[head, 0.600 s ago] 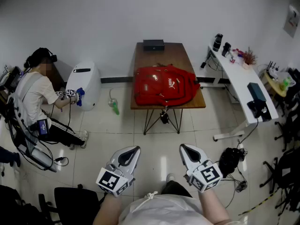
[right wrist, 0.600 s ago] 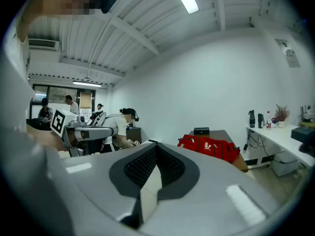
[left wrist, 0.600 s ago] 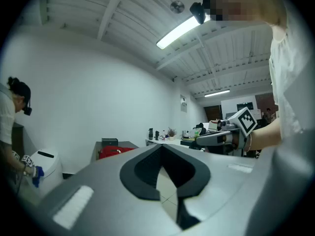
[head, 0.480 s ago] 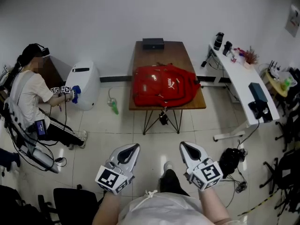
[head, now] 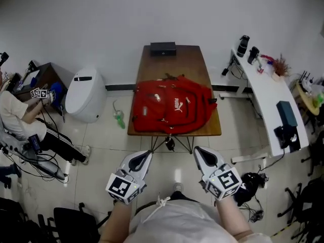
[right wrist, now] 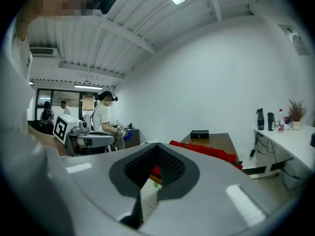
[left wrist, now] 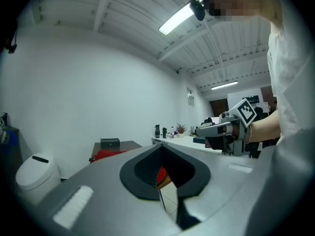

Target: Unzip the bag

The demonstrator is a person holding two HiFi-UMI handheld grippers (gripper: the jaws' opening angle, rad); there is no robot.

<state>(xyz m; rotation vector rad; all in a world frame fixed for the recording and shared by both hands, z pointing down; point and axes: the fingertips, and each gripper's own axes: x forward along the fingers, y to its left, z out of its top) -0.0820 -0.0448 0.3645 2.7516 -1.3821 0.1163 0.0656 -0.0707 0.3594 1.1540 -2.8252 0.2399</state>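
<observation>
The red bag point(head: 172, 105) lies flat on the wooden bench point(head: 174, 62), at its near end, with the lower edge reaching the bench's front rim. Its straps and pockets face up. The zips are too small to read from the head view, so I cannot tell whether any of them is open. A black box point(head: 163, 48) sits at the far end of the bench, well apart from the bag.

Both grippers are held low in front of the person, short of the bench and not touching anything. The left gripper point(head: 143, 158) points toward the bag's near left corner. Its fingers point(left wrist: 88, 181) are together at the tips with nothing between them, and only a slice of the red bag shows through the hollow behind the pads. The right gripper point(head: 201, 155) points toward the bag's near right side. Its fingers point(right wrist: 221, 191) are likewise pressed together and empty.

A long white desk point(head: 263, 92) with bottles and small items stands to the right of the bench. To the left stands a rounded white thing point(head: 83, 95), possibly a bin, with a green bottle point(head: 119, 119) on the floor point(head: 101, 151) beside it. A seated person point(head: 20, 115) is at the far left edge.
</observation>
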